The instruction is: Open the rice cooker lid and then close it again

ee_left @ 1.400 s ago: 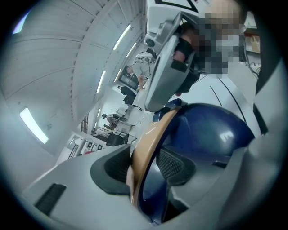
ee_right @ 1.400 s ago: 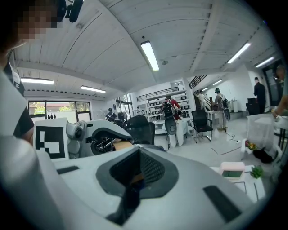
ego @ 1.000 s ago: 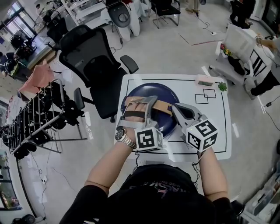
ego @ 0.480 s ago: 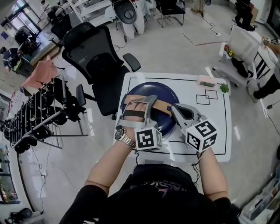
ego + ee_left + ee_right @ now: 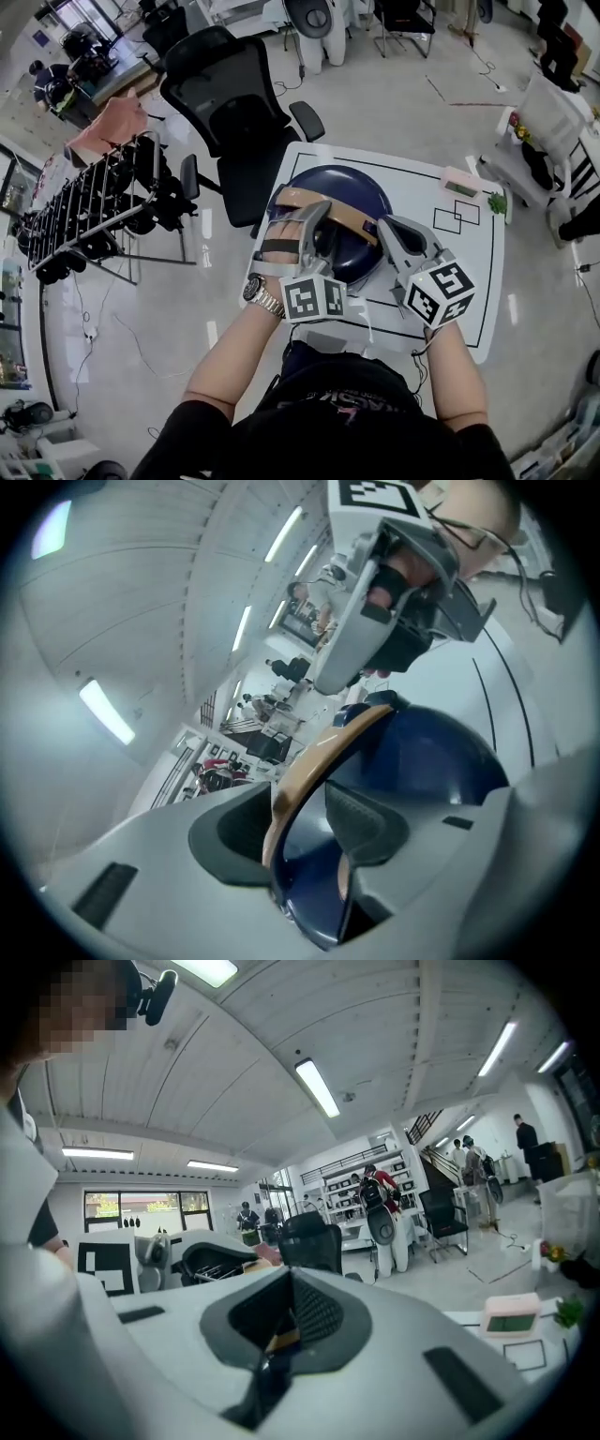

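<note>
A dark blue domed rice cooker [image 5: 361,192] with a tan handle [image 5: 349,218] across its lid stands on the white table [image 5: 469,281]. My left gripper [image 5: 302,210] reaches over the cooker's left side. In the left gripper view the handle [image 5: 319,752] runs between its jaws [image 5: 305,827], with a pad against each side. Those jaws have just been opening a little, with the handle still between them. My right gripper [image 5: 386,229] sits at the handle's right end, shut. In its own view [image 5: 286,1321] only a tan sliver shows behind the closed pads.
A black office chair [image 5: 239,112] stands just beyond the table's far left corner. At the table's far right lie a pink box [image 5: 461,183] and a small green plant [image 5: 497,202], beside black square outlines [image 5: 457,218]. A rack of dark items [image 5: 94,206] stands at the left.
The head camera's view has shifted, so the scene sits a little differently in frame. Both grippers stay at the cooker's handle. The left gripper has rolled slightly.
</note>
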Available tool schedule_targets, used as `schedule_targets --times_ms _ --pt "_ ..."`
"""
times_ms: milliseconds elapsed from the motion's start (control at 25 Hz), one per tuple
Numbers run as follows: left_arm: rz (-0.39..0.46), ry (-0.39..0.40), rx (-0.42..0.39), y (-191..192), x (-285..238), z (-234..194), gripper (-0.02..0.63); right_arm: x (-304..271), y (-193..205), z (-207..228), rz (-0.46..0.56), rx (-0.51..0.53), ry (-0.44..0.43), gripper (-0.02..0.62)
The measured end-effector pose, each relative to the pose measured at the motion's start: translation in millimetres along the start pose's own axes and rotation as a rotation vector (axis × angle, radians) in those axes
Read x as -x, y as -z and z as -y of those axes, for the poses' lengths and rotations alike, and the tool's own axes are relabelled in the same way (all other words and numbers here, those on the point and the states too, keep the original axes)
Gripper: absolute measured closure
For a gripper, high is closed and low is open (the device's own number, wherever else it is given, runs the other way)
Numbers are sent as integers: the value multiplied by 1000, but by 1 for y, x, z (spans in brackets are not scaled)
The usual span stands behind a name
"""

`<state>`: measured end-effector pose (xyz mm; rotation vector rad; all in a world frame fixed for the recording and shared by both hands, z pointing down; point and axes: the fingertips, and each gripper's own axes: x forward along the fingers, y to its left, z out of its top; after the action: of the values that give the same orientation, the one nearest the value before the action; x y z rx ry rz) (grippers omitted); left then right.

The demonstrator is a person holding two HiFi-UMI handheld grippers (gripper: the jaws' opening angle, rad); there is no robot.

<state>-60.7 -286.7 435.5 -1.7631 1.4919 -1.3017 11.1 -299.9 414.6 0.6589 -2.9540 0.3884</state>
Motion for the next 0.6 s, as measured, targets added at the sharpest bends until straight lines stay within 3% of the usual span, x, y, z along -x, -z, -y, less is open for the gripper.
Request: schedule_targets --times_ms 200,360,440,520,600 --pt "-4 -17 283 19 36 -10 438 -1 -26 -6 69 18 -30 594" --pt "60 5 623 34 66 -24 458 -7 -41 -24 101 41 -49 594" --pt "97 5 781 43 82 -33 505 -8 -47 -37 116 57 -57 594" --pt "116 5 889 56 95 -39 603 -9 -49 -50 128 74 -60 594" --pt "131 9 948 68 108 -39 603 -10 -49 -64 131 85 -63 594"
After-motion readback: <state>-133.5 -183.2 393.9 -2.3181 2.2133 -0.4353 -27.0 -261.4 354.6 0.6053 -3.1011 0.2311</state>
